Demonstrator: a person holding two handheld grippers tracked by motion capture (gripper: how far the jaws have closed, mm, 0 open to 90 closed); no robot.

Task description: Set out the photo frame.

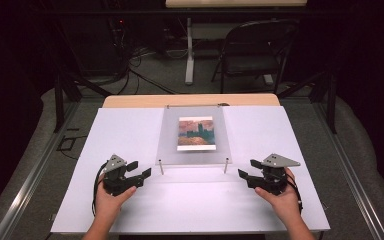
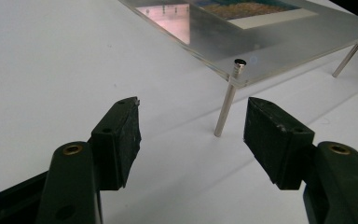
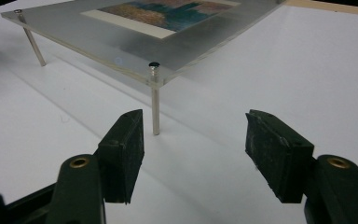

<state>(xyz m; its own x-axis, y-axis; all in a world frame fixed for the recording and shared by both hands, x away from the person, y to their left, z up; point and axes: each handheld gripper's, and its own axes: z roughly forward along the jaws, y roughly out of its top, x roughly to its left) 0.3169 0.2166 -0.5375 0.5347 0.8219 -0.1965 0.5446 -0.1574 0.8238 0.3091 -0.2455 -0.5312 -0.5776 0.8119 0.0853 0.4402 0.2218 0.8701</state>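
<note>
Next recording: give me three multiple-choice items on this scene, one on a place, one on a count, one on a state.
1. Where does the picture lie?
A. under the clear panel
B. on the chair
C. in a gripper

2. How many metal legs hold the panel's near edge?
A. one
B. two
C. five

3. How are the left gripper and right gripper?
A. both open, holding nothing
B. both shut on legs
C. left shut on the picture

Key: 1 A, it shows through the panel; 2 B, one at each near corner; 3 A, jaws apart with gaps.

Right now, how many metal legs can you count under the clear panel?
2 clearly: near-left leg, near-right leg, both at the front corners of the panel. Any rear legs are too faint to tell in the high view.
</note>
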